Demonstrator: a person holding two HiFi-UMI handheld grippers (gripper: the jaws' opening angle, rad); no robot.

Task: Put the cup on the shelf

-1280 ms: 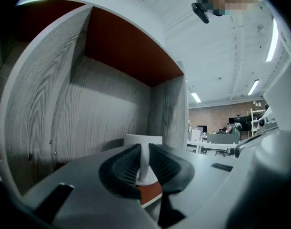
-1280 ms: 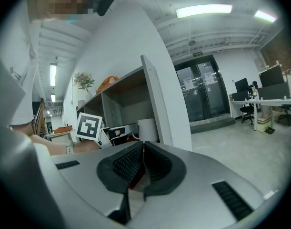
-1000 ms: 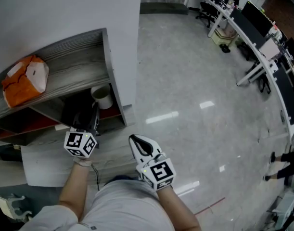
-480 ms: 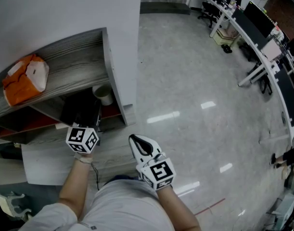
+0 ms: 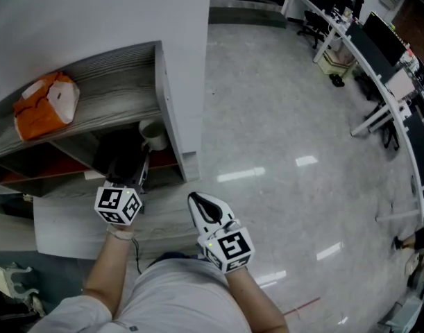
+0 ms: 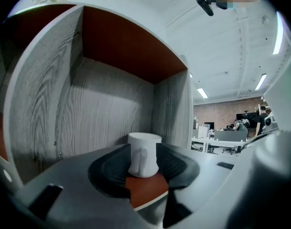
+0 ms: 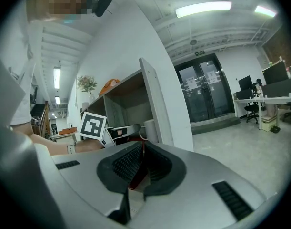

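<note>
A white cup (image 6: pixel 144 154) stands upright on the red floor of the shelf (image 5: pixel 159 82), in its right-hand compartment close to the side wall. My left gripper (image 6: pixel 144 162) reaches into that compartment. Its jaws are opening, with the cup between the black pads (image 6: pixel 115 168) and a pad close to each side. From the head view the cup (image 5: pixel 154 134) shows just under the shelf's top board, past my left gripper (image 5: pixel 133 166). My right gripper (image 5: pixel 200 205) hangs shut and empty in front of my body, apart from the shelf.
An orange and white bag (image 5: pixel 45 105) lies on the shelf's top board. A white panel (image 5: pixel 191 61) rises right of the shelf. Glossy floor (image 5: pixel 288 158) stretches to the right toward desks and chairs (image 5: pixel 364 54). A light board (image 5: pixel 66 224) lies below the shelf.
The cup has gone slightly further in under the shelf's top board. My left gripper stays at the compartment's mouth. The right gripper has not moved.
</note>
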